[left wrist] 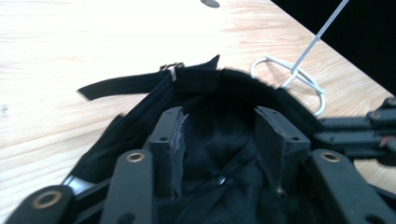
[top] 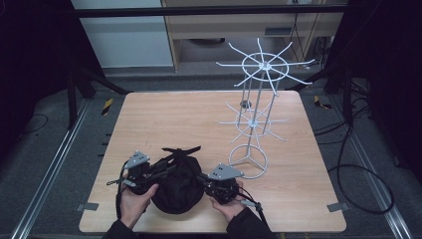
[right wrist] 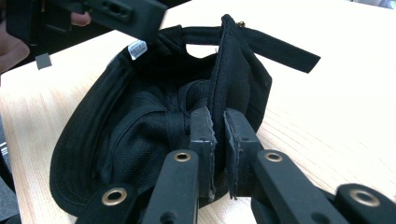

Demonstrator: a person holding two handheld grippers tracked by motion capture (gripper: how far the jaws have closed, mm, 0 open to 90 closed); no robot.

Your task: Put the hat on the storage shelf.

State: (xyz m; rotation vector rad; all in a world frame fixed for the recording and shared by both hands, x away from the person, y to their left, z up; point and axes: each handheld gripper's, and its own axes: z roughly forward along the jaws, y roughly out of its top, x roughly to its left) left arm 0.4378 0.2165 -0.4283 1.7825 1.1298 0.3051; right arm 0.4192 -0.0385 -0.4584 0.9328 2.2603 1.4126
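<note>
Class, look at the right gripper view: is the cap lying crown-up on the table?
No. The black cap lies upside down, its inside and white label showing.

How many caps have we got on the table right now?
1. The black cap lies upside down at the table's near edge, between the left gripper and right gripper, left of the white wire rack.

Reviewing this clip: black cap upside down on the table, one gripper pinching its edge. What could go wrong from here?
1. Only the right gripper pinches the cap, on a thin fold of its edge; a pull could slip the fabric free.
2. The left gripper stands open over the cap's inside, so a lift would likely leave it sagging from one side.
3. The loose strap could snag on the white wire rack close by.
</note>
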